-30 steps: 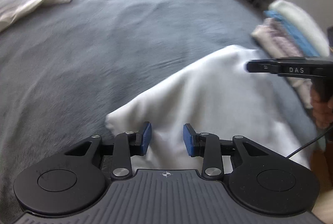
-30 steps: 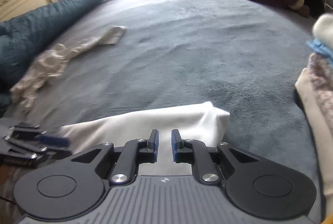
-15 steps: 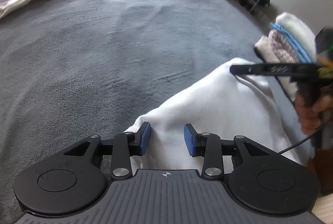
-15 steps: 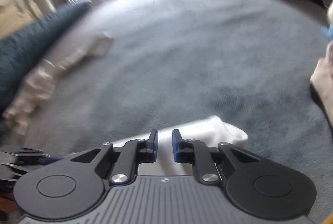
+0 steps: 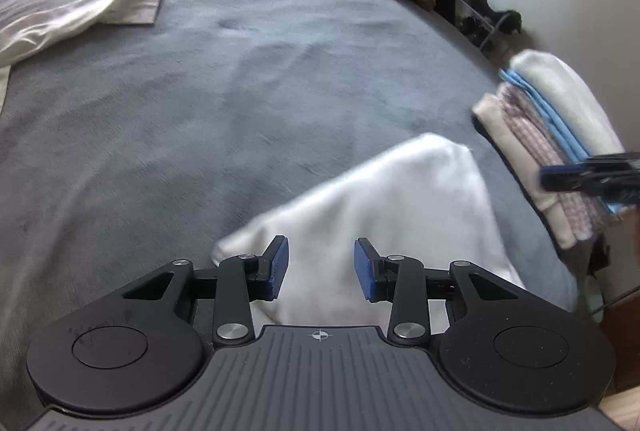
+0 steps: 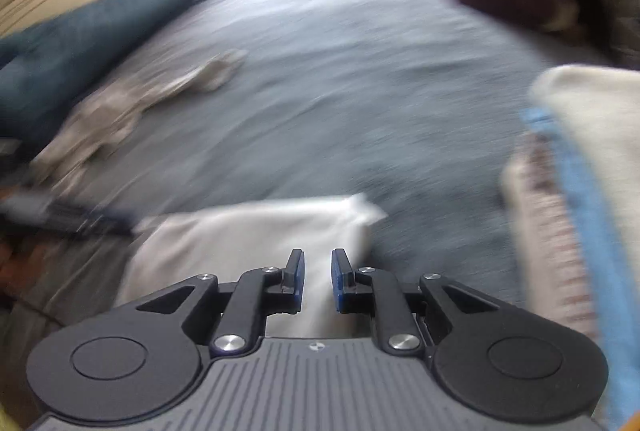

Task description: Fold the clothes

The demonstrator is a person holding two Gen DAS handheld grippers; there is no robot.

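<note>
Locating garment: white folded cloth [image 5: 384,215] lies on the grey bed [image 5: 240,91], lower centre of both views, directly ahead of your tongs.
Long axis: running lower left to upper right in the left view.
Left tongs [image 5: 320,267]: parted, nothing gripped.
Right tongs [image 6: 318,279]: narrow gap, just opening, cloth showing in it, pads not pressing.
Nearer hand: cannot tell.
Containers: none; folded stack [image 5: 552,135] at right edge.

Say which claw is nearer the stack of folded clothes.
Right. The right claw hangs right beside the stack of folded clothes; the left claw is over the white garment, farther away.
</note>
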